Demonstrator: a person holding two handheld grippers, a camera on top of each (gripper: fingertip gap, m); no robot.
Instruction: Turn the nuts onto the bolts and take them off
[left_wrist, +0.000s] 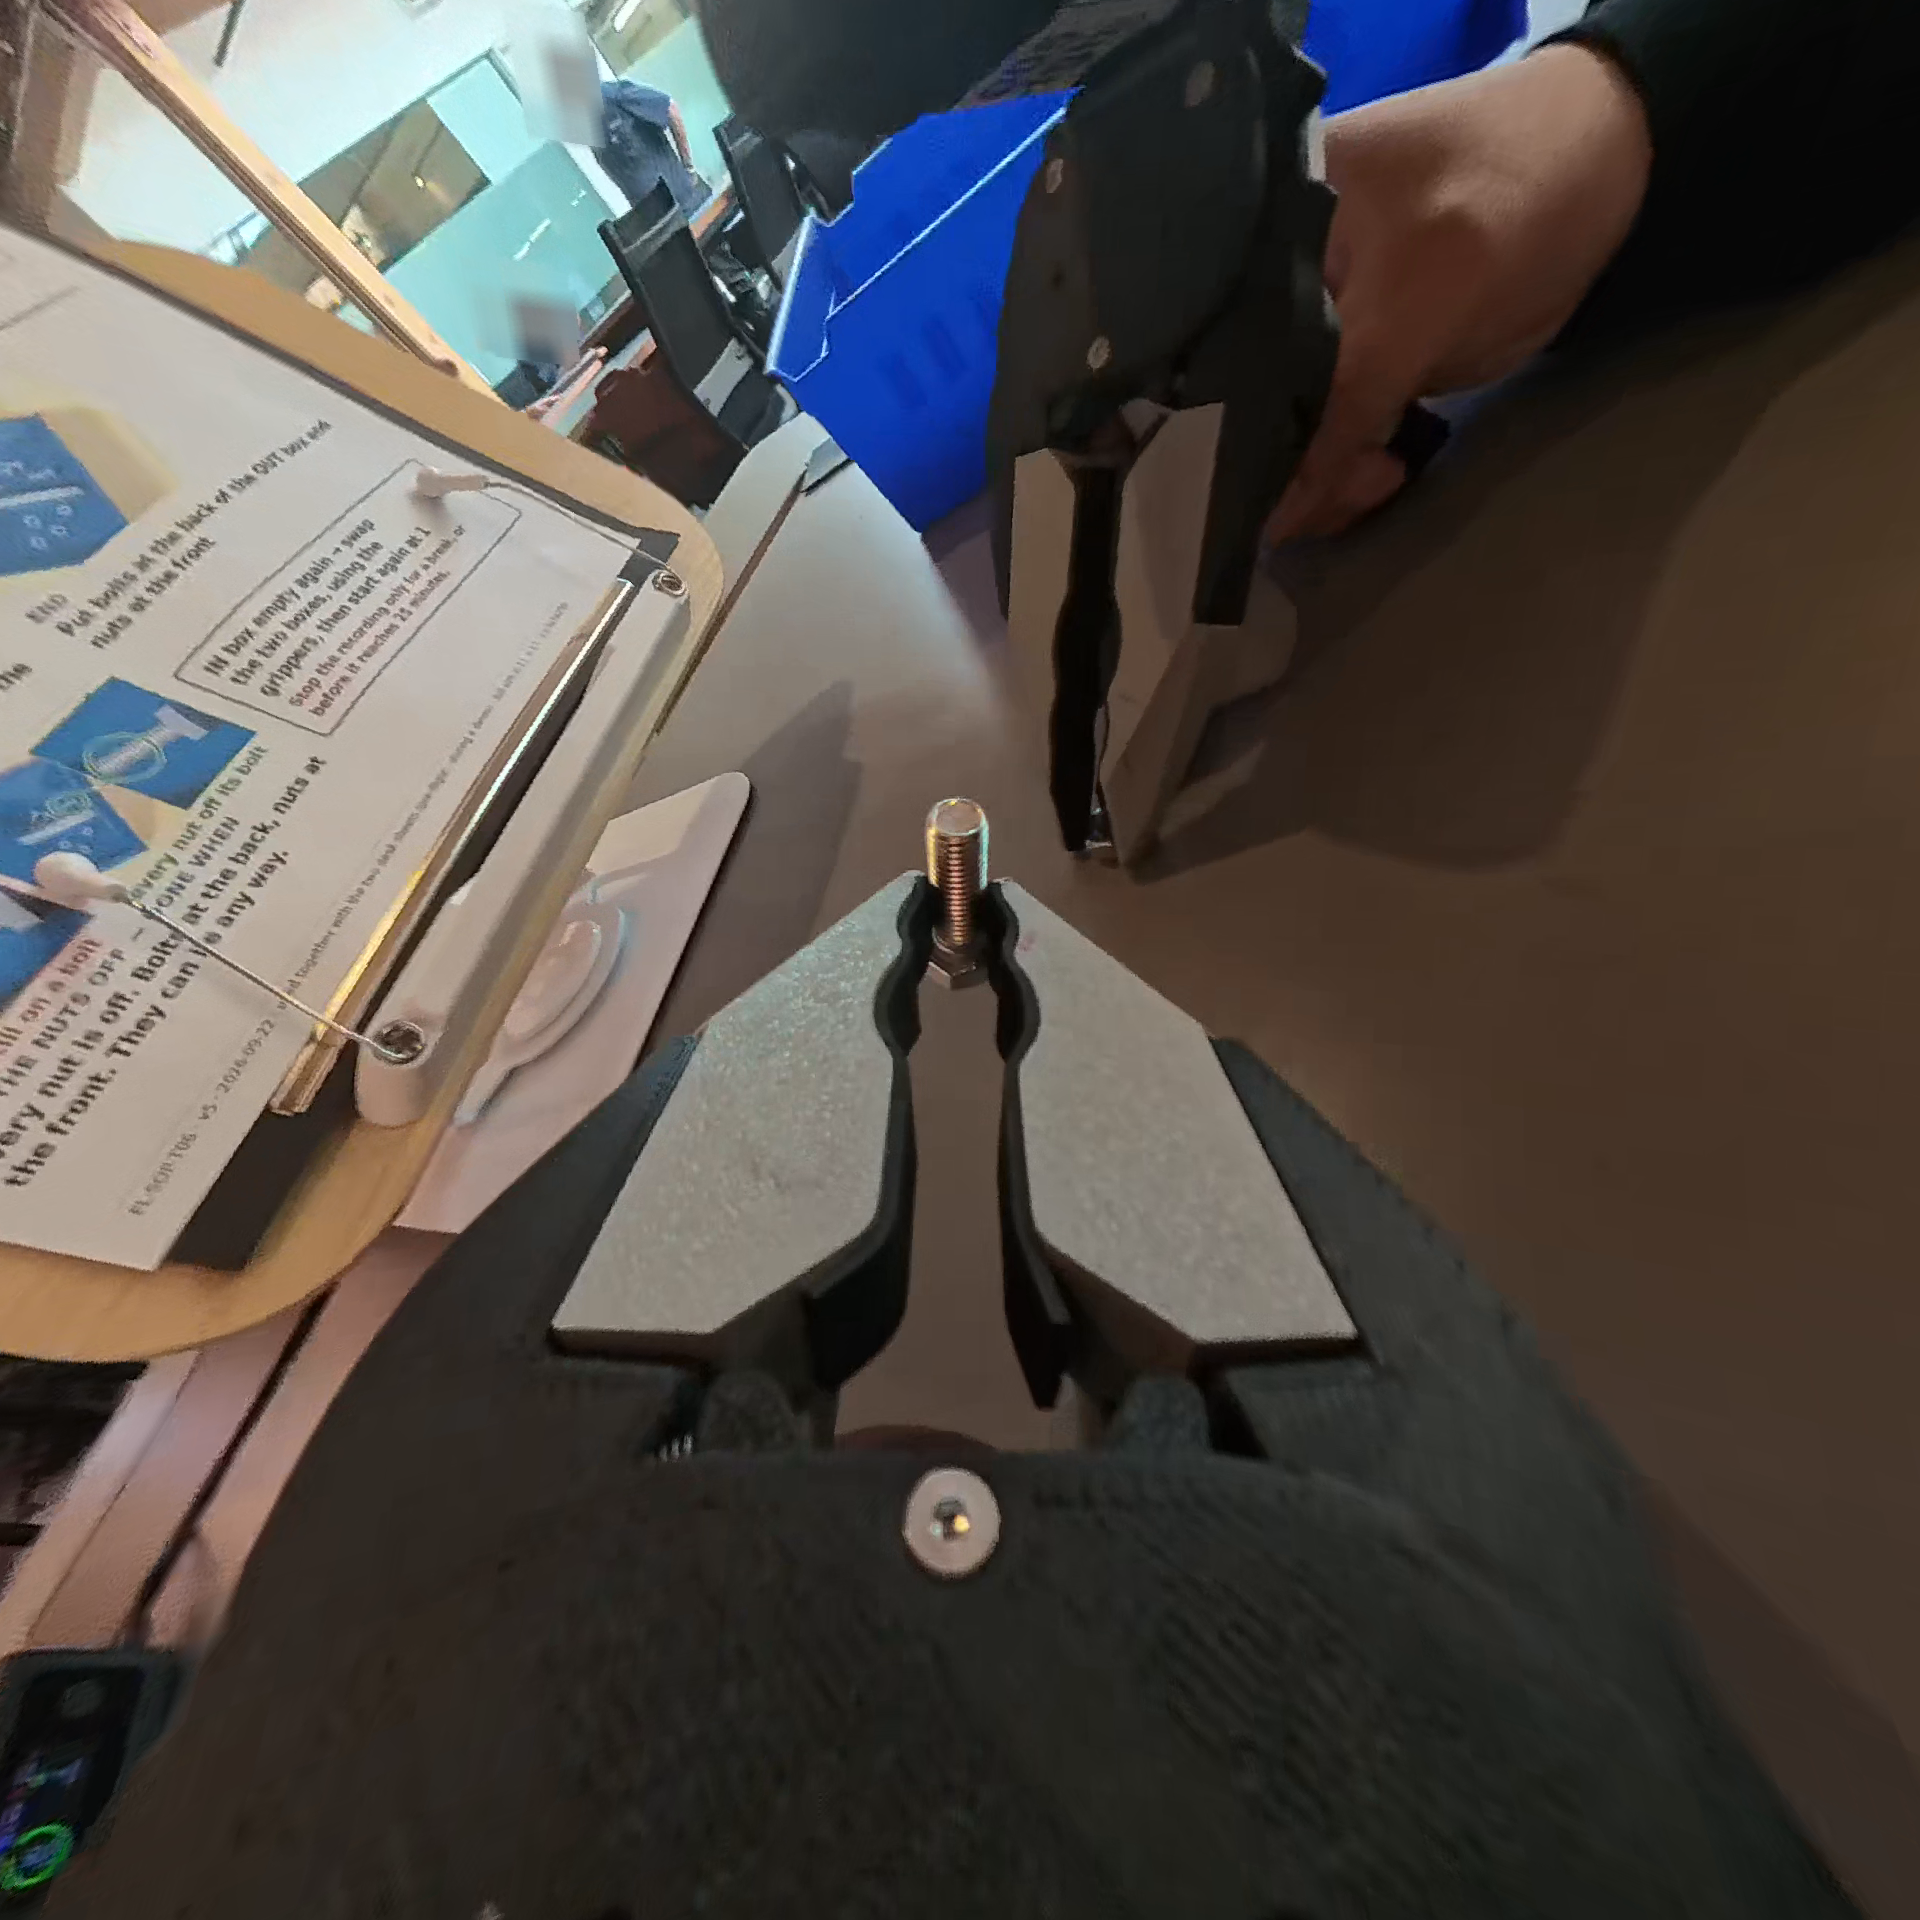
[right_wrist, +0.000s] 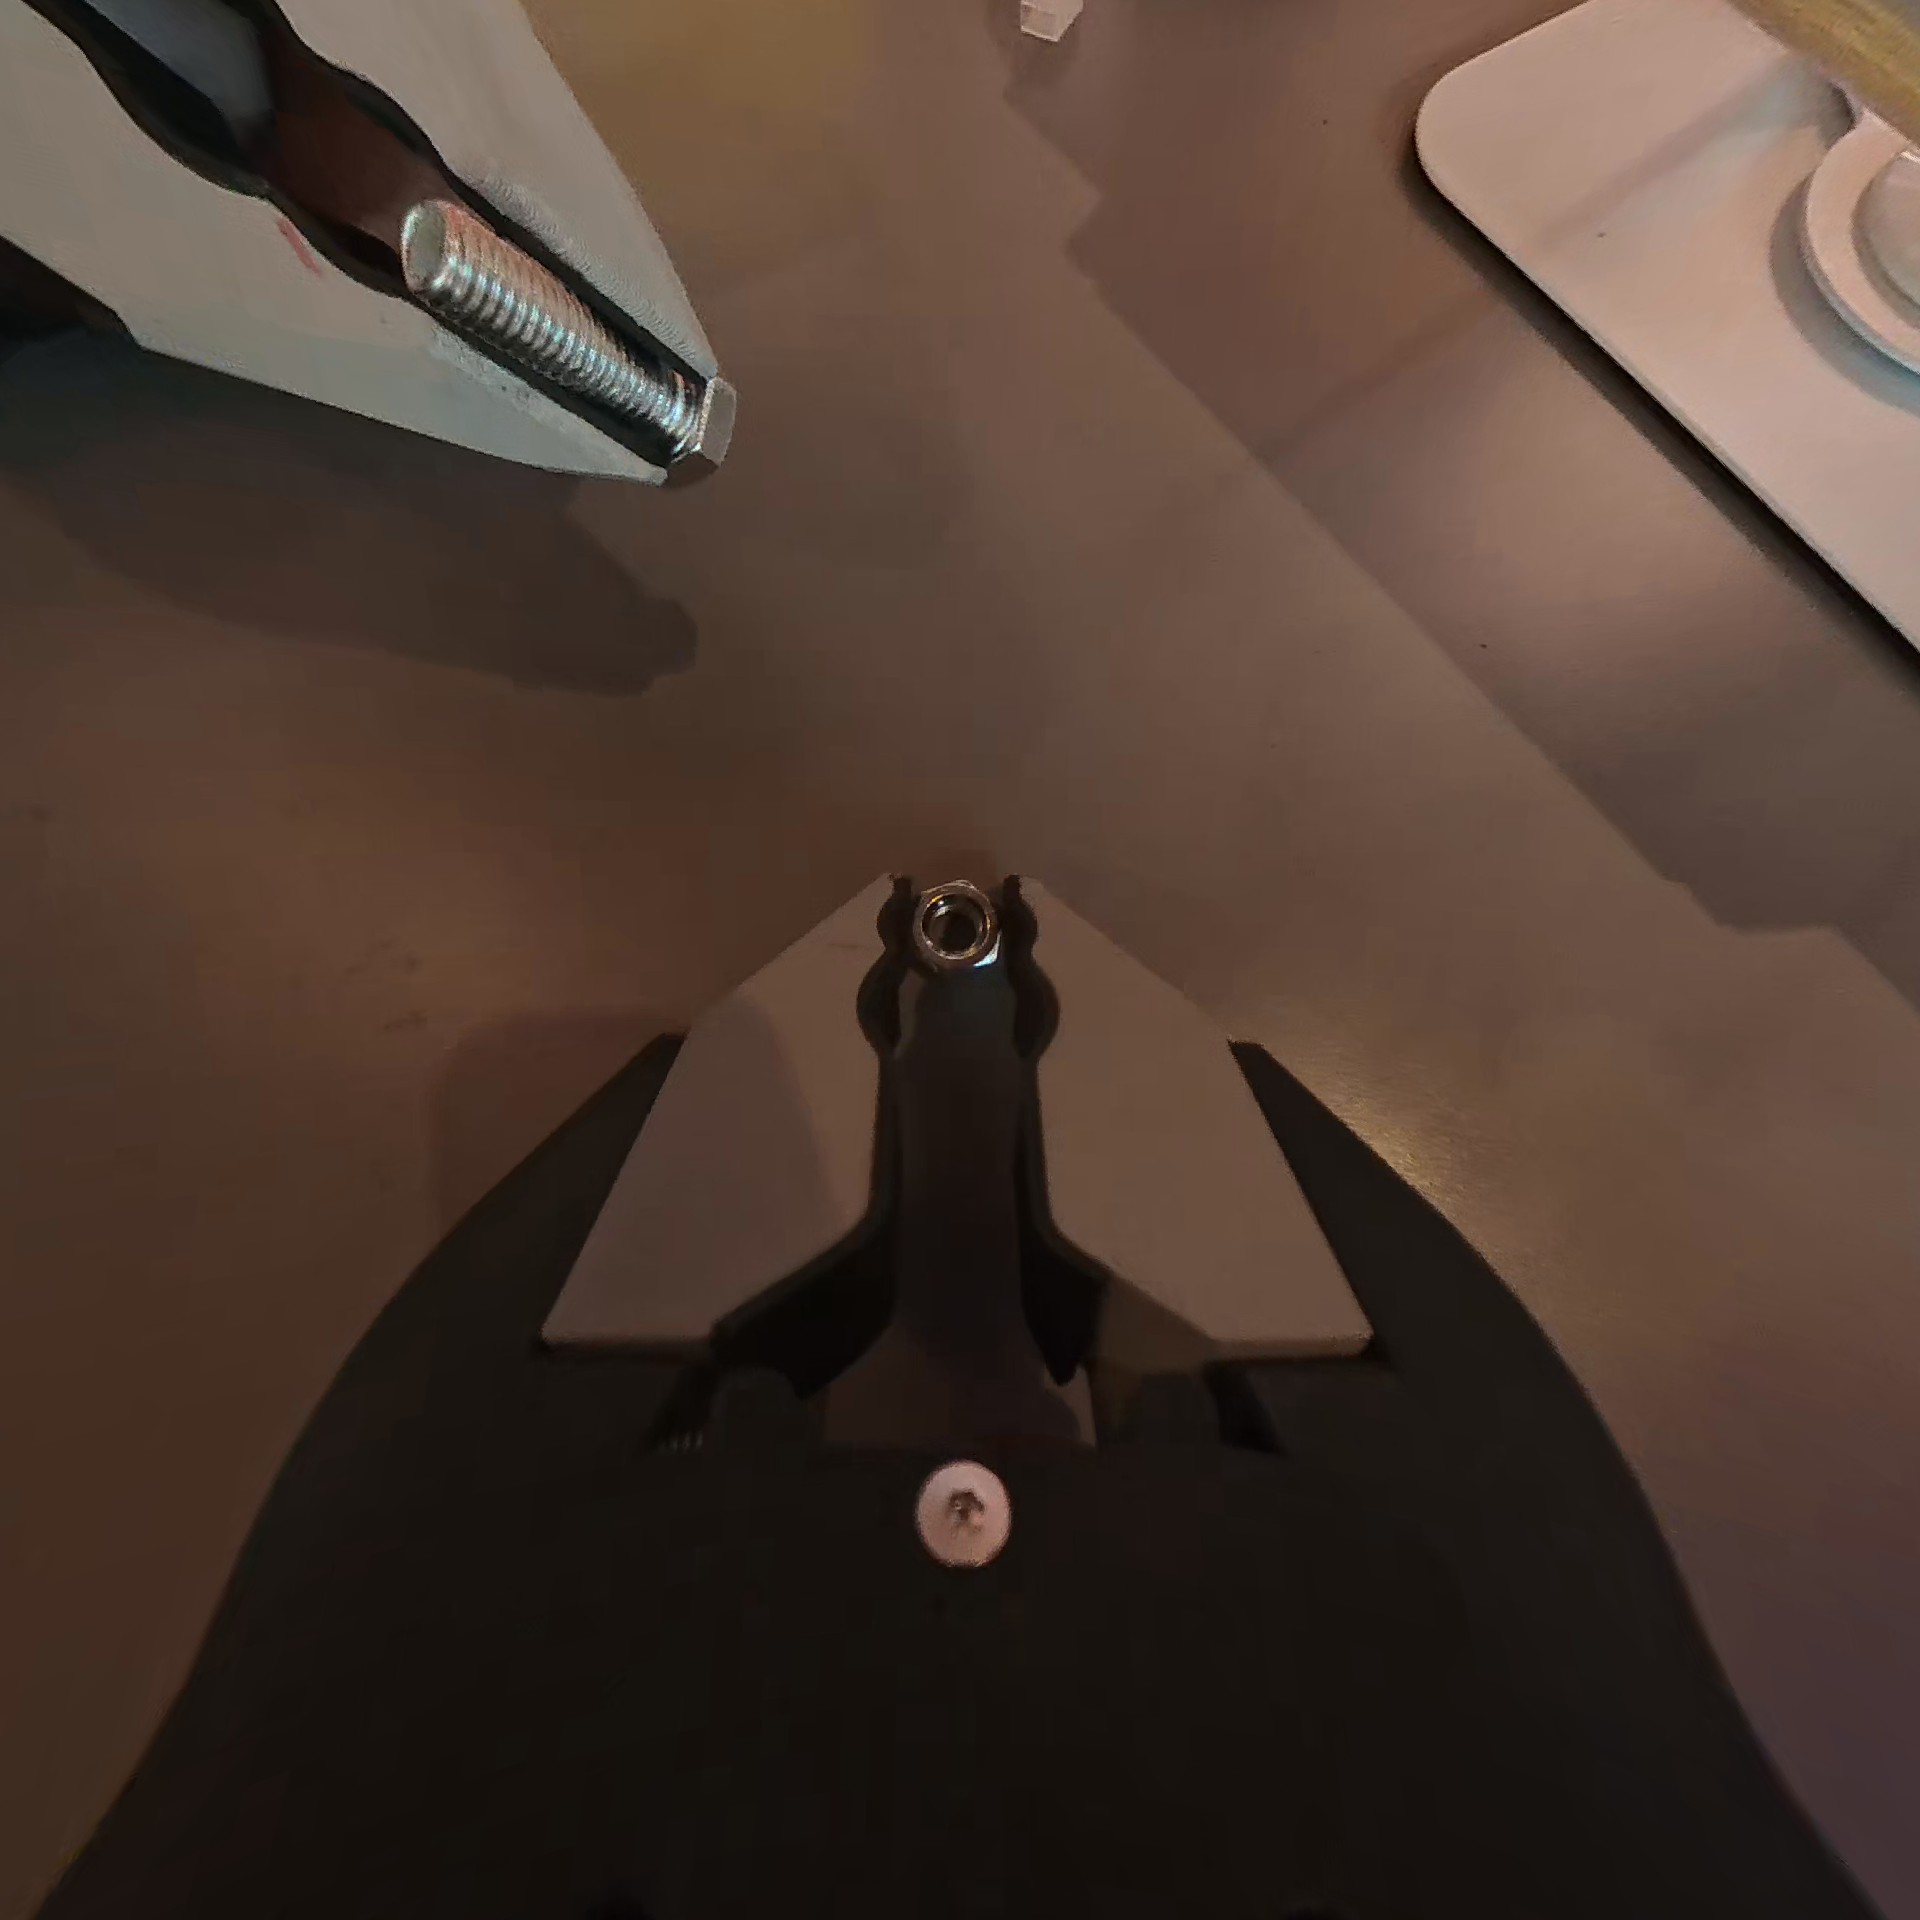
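Note:
My left gripper (left_wrist: 957, 914) is shut on a silver bolt (left_wrist: 957, 873); its hex head sits between the tips and the bare threaded shaft sticks up. The same bolt (right_wrist: 551, 312) and left gripper (right_wrist: 686, 426) show at the top left of the right wrist view. My right gripper (right_wrist: 956, 914) is shut on a small silver hex nut (right_wrist: 956, 928), its hole facing the camera, low over the brown table (right_wrist: 1039, 675). In the left wrist view the right gripper (left_wrist: 1101, 842) is held by a hand (left_wrist: 1455, 291), tips pointing down at the table beyond the bolt. Nut and bolt are apart.
A wooden stand (left_wrist: 582, 935) with a printed instruction sheet (left_wrist: 312, 727) is at the left on a white base plate (left_wrist: 675, 862), which also shows in the right wrist view (right_wrist: 1621, 260). A blue bin (left_wrist: 914, 312) stands at the back. People are far off. Spacing between my two grippers at the tips: around 8 centimeters.

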